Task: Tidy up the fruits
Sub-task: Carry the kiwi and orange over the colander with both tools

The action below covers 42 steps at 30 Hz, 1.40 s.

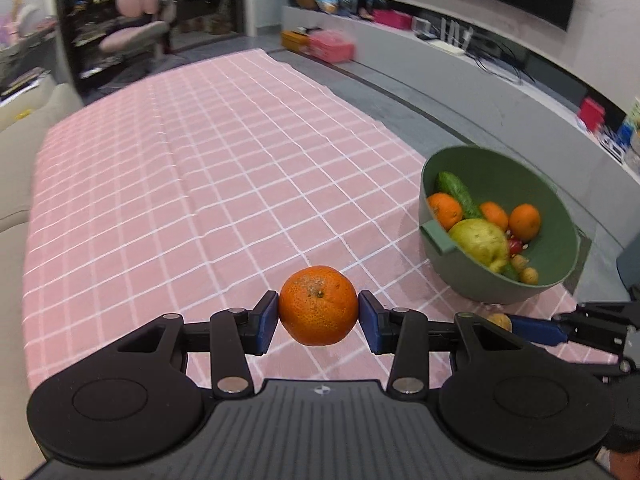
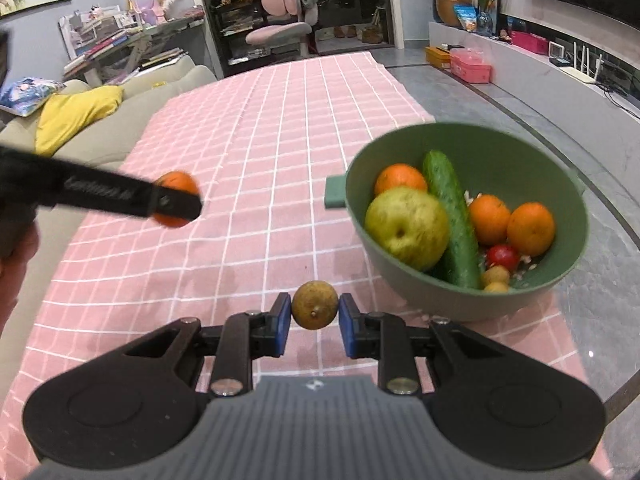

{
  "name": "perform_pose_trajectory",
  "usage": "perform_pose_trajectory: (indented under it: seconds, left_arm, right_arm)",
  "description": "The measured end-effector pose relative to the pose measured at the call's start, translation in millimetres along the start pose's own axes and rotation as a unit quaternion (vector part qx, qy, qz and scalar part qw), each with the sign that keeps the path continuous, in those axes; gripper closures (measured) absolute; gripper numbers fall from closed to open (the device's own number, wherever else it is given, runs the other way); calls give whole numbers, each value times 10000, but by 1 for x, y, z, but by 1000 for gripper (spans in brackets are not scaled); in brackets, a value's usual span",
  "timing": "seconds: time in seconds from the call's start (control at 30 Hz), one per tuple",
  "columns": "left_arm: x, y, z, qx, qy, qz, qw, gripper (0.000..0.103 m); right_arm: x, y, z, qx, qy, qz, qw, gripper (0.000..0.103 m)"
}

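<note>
- Green bowl (image 2: 560, 216) on the pink checked cloth (image 2: 256, 184): three tangerines, one cucumber (image 2: 452, 216), one pear (image 2: 408, 228); small fruits partly hidden.
- Left gripper (image 1: 318, 316) clamps a fourth tangerine (image 1: 318, 306) off the cloth.
- Right gripper (image 2: 315, 318), nearly closed, pinches one small brown fruit (image 2: 315, 305) beside the bowl.

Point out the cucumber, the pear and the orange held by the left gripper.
cucumber (image 2: 452, 216): right wrist view, mid-length skin.
pear (image 2: 406, 228): right wrist view, front face.
orange (image 1: 318, 306): left wrist view, centre of peel.

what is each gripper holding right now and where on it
The left gripper clamps a round orange mandarin across its sides, stem end facing the camera. The right gripper pinches a small round yellow-brown fruit at its sides.
</note>
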State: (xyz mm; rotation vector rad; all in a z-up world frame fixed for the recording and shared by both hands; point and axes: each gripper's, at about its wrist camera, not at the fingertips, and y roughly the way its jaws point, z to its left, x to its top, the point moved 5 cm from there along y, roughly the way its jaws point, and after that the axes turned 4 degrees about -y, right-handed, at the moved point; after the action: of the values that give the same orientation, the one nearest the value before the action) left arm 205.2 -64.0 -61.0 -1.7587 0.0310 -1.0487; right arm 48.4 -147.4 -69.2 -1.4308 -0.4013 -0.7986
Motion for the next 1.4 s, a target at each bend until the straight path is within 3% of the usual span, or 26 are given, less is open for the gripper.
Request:
perform_pose_trajectory:
  seconds: [0.27,0.43,0.7,0.83,1.03,1.4]
  left_arm:
    - [-7,-59,-35,249,-483,-315,9980,54]
    - [-7,-88,-72,174,-619,-556,9964,54]
    - [-1,-80,-127,-46,-431,-572,9974,54]
    - [2,-57,-149,-125,-341,-409,9985,54]
    - [11,-22,-175,-128,-222,-218,9994,54]
    - [23,29,-191,159,-249,138,9995,54]
  right_arm:
    - [24,-46,-17,428,-39,-45,9991,81]
    - [37,-88,-33,587,-74,-163,9981,81]
    - [44,-130,-81,381,-222,-276,9986,81]
    - [55,-125,-112,277,-58,-227,9993,81]
    - [79,-99,-145,547,34,1,9985,81]
    - [99,-30,-159,632,-386,659,9951,81]
